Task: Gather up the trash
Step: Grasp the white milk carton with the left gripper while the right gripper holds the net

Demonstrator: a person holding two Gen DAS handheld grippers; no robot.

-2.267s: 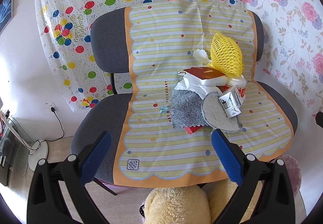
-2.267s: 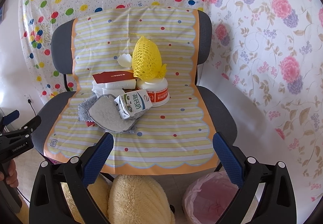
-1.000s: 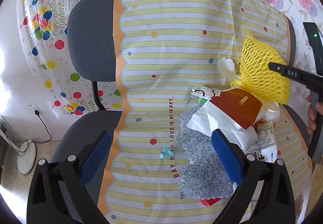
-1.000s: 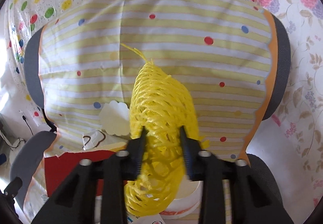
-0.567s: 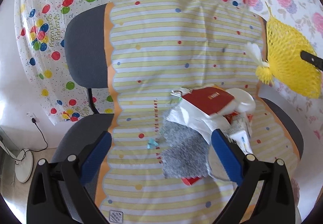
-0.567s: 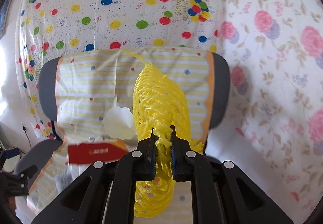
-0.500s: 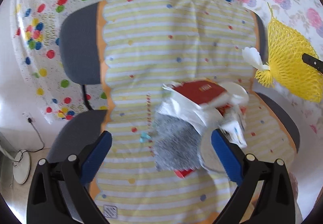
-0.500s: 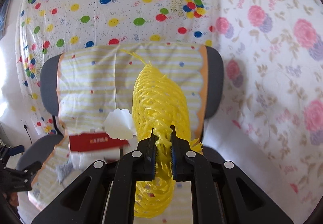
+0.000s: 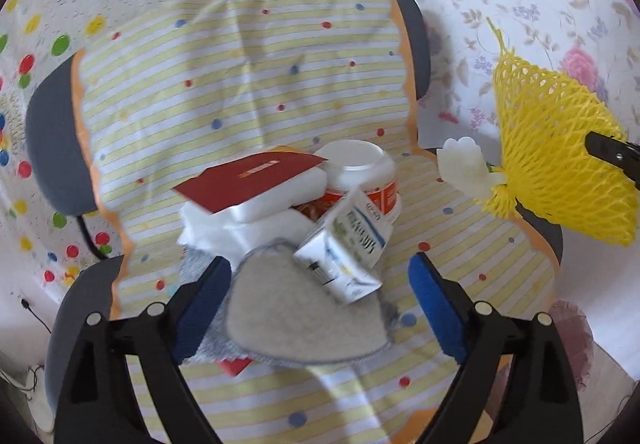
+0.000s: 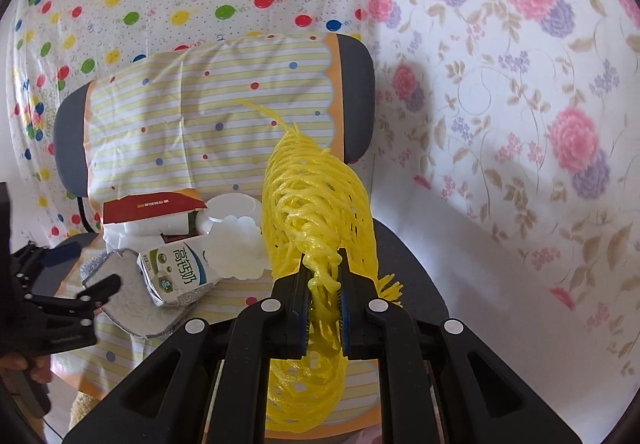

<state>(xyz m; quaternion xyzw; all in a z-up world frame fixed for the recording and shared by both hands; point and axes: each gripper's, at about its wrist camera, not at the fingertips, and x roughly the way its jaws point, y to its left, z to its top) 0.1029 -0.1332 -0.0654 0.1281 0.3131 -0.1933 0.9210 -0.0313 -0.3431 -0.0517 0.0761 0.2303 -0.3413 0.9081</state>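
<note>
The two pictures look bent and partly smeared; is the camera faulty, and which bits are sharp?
Likely not faulty. Left wrist view: fisheye bulges the chair; milk carton is motion-smeared, while the left gripper stays crisp. Right wrist view: yellow net sharp, floral wall blurs rightward, dark corners.

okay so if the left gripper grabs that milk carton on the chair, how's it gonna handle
The milk carton lies tilted on a soft pad, so it will probably shift or tip when nudged. It looks like thin card, likely light and crushable. The left gripper, jaws wide, should close gently.
</note>
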